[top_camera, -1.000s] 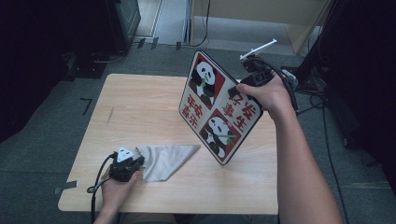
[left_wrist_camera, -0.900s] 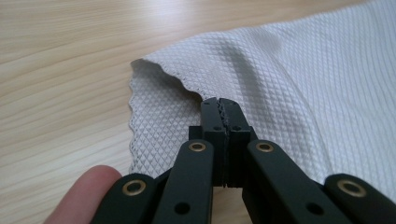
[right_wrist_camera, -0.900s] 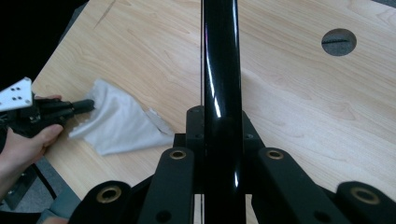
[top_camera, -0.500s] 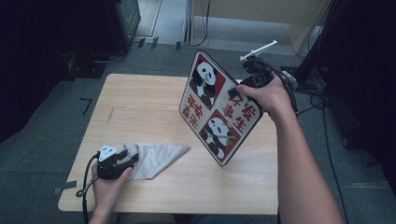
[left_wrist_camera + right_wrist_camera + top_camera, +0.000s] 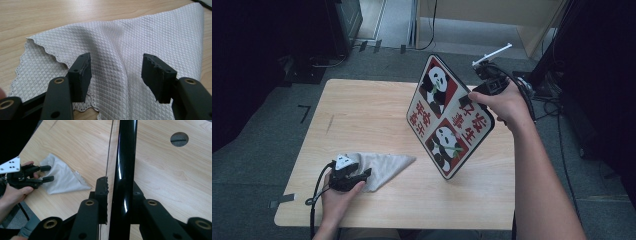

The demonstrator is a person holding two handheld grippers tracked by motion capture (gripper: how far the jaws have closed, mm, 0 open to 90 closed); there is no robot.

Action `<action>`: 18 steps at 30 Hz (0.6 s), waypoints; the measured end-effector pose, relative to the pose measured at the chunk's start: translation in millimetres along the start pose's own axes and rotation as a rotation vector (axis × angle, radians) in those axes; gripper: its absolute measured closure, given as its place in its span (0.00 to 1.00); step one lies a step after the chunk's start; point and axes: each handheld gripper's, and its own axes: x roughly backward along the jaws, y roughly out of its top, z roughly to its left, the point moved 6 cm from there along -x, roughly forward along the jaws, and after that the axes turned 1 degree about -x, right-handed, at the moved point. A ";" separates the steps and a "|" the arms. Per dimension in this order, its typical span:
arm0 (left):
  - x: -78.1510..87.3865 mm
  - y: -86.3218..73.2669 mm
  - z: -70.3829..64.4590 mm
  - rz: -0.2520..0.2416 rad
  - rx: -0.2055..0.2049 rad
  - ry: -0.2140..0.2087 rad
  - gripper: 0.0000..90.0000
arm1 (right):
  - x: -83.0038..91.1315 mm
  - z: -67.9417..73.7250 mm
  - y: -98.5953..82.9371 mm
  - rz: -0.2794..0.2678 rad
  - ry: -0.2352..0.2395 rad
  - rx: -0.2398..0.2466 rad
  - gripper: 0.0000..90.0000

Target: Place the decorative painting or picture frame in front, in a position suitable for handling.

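Two claws: both at work, one holding, one poised.
Right claw [image 5: 486, 89]: clamped on the far right edge of the panda board [image 5: 447, 117]; in the right gripper view the jaws pinch its glossy black rim [image 5: 124, 170] from both sides.
Panda board: a square panel with red and black panda pictures, tilted on one corner, that near corner resting on the worktop [image 5: 362, 110] right of centre, printed face turned left.
Left claw [image 5: 351, 176]: at the near left of the worktop, jaws spread wide, one on each side of a raised fold of the grey cloth [image 5: 120, 50]; nothing is gripped.
Grey cloth: lying flat at near left, its pointed end reaching right towards the board, apart from it.
Step in hand: judged to be taking up the cloth while the board is held steady, probably for wiping its face.
Next move: close the jaws on the fold, lift, then carry the cloth right to the printed face; the right claw must keep the tilt firm.
Surroundings: a round cable hole [image 5: 179, 139] in the worktop beyond the board; cables and dark equipment on the floor far off.
Obstructions: none between cloth and board; the risk is the board slipping on its corner under pressure.
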 end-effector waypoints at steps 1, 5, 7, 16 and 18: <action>-0.1 -0.2 0.0 -0.002 -0.005 0.012 0.51 | 1.6 0.4 0.3 -0.002 0.006 -0.004 0.79; 0.6 -0.7 2.2 -0.013 0.015 0.002 0.55 | 3.5 0.2 0.4 0.000 -0.002 -0.005 0.76; 0.9 -1.2 2.9 -0.017 0.024 -0.007 0.55 | 5.3 -0.8 0.6 -0.002 -0.010 -0.008 0.75; 0.9 -1.4 3.3 -0.023 0.032 -0.013 0.55 | 14.0 -6.1 1.4 -0.032 -0.030 -0.017 0.70; 1.1 -1.4 3.4 -0.022 0.032 -0.016 0.55 | 16.1 -7.3 1.0 -0.039 -0.031 -0.021 0.68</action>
